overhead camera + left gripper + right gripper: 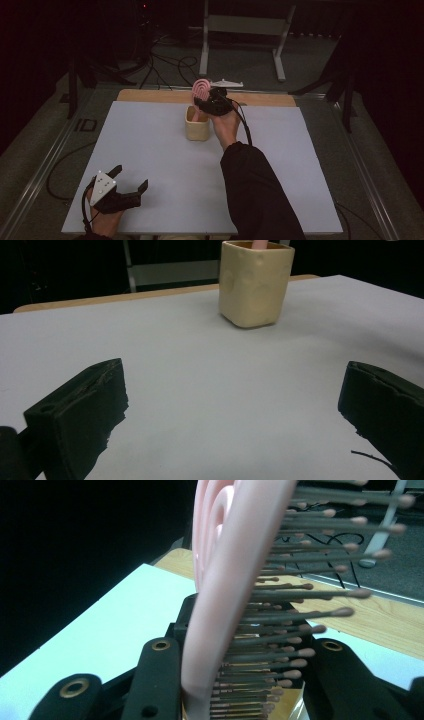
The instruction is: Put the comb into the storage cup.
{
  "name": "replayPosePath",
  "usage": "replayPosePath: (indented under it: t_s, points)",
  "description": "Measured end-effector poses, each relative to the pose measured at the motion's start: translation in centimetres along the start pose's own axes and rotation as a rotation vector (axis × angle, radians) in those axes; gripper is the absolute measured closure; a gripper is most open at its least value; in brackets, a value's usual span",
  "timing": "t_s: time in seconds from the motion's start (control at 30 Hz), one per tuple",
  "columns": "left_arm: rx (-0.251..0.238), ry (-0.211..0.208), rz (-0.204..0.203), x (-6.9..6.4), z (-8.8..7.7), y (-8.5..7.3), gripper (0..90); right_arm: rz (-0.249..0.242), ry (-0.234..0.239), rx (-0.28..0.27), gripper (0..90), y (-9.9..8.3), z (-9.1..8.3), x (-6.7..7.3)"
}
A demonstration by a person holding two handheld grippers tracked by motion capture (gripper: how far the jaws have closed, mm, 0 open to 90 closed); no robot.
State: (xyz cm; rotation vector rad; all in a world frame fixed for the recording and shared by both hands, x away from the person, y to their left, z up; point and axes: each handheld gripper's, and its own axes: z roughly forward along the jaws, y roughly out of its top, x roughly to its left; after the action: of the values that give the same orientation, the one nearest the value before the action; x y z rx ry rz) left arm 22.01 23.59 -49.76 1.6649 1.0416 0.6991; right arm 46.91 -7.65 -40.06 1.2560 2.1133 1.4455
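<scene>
At the near left corner of the worktop (150, 150), the left gripper (131, 186) rests with its 2 fingers (80, 410) spread wide and nothing between them, well apart from the cream cup (197, 126). Farther right, the right gripper (209, 103) has its fingers clamped on the pink hairbrush (201, 90). The brush stands nearly upright, head up and handle down into the cup, so any lift or lowering likely runs along that vertical axis.
</scene>
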Motion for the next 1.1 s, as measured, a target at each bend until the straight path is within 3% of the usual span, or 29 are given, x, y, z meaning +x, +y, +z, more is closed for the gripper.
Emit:
replayPosePath:
  t_s: [1.1]
  points:
    - [-0.004,0.004,-0.008,0.1,-0.2,-0.1,0.0,-0.012,-0.013,0.039,63.2,-1.0,1.6,0.3]
